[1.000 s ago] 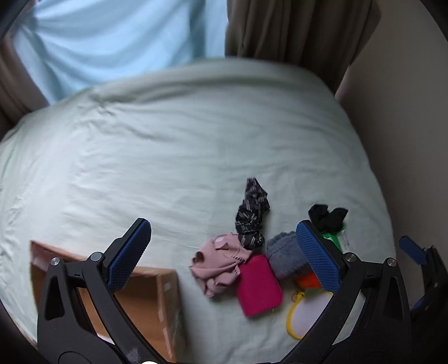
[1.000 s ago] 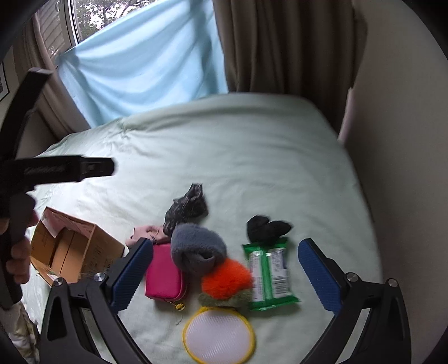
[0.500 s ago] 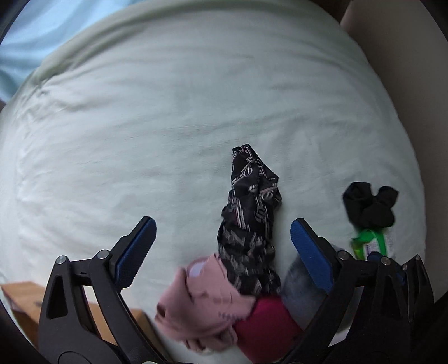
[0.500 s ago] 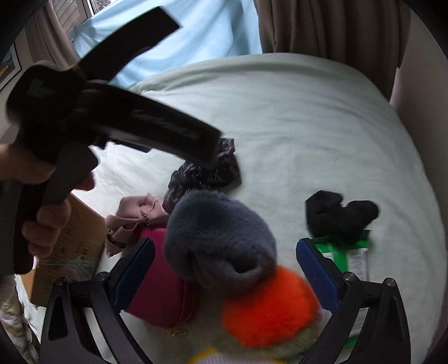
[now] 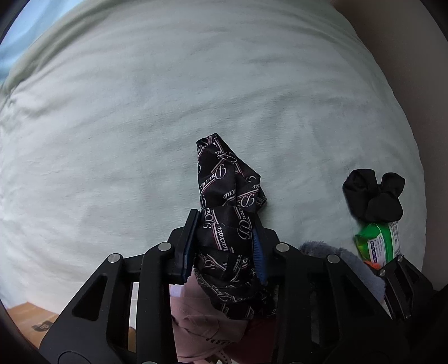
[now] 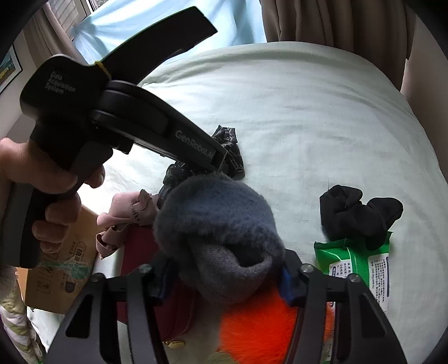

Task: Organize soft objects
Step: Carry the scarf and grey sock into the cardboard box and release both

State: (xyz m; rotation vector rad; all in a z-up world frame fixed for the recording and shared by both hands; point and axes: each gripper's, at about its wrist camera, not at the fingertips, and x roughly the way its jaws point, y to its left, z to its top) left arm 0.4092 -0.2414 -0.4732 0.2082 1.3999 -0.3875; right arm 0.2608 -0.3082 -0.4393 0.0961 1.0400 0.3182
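Observation:
My left gripper [image 5: 224, 246] is shut on a black patterned cloth [image 5: 226, 196] lying on the pale green bed. A pink garment [image 5: 201, 322] lies under it. My right gripper [image 6: 224, 277] is shut on a fluffy grey sock [image 6: 218, 224], which fills the jaws. An orange fluffy item [image 6: 252, 327] and a magenta pouch [image 6: 142, 257] lie below it. The left gripper body [image 6: 126, 117] crosses the right wrist view, its tip at the patterned cloth [image 6: 229, 145].
A black scrunched cloth [image 6: 358, 212] rests on a green wipes packet [image 6: 355, 266] at the right. A cardboard box [image 6: 61, 266] stands at the left by the bed. The bed sheet [image 5: 196, 98] stretches away toward curtains [image 6: 322, 19].
Both grippers have moved down and forward and closed: the left onto the black patterned cloth, the right onto the grey sock. Both were open before.

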